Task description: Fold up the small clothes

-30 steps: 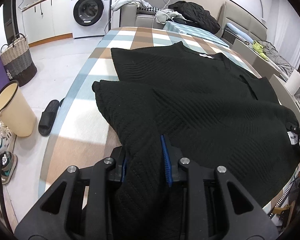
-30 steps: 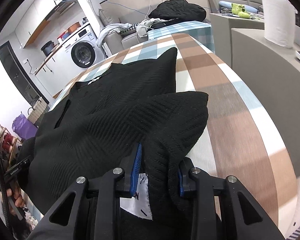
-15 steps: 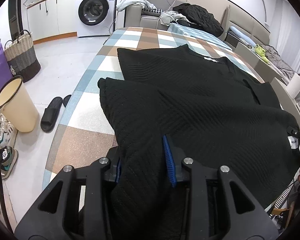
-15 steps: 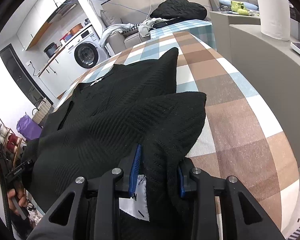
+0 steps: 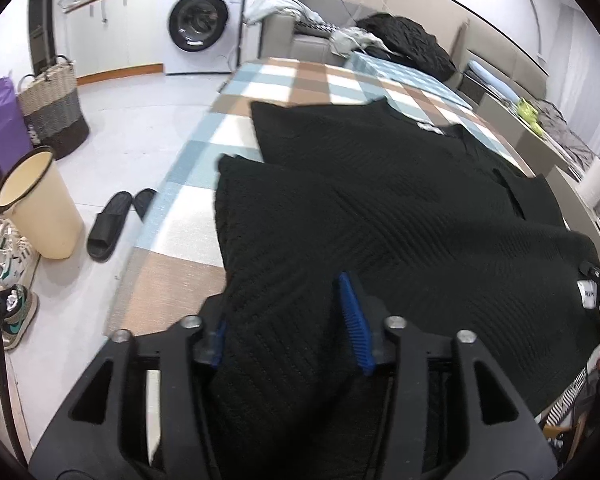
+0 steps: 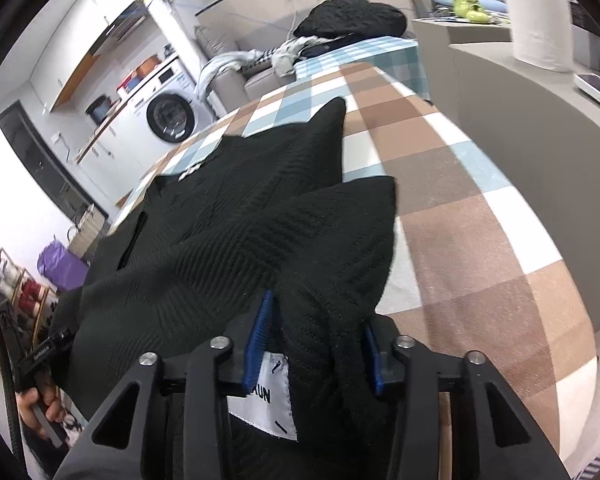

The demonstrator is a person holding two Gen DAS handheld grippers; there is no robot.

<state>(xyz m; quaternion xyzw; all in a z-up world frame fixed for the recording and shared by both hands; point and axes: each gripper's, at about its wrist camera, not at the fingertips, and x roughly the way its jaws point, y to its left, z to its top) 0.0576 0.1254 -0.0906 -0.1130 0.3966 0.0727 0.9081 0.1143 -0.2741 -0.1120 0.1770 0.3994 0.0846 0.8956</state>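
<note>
Left wrist view: left gripper and right gripper have just been opening – releasing the black sweater's folded hem onto the checked table – next, withdraw cleanly.

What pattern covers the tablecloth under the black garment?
Brown, blue and white checks on the tablecloth, clearest in the right wrist view.

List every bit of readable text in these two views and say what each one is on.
"XUN": end of a word on the white label sewn to the black knit garment; its start is hidden behind a blue pad.
White tag at the garment's edge, left view: print too blurred.
Black clip, right view: white lettering too small.
Washing machine panel: sticker unreadable.
</note>
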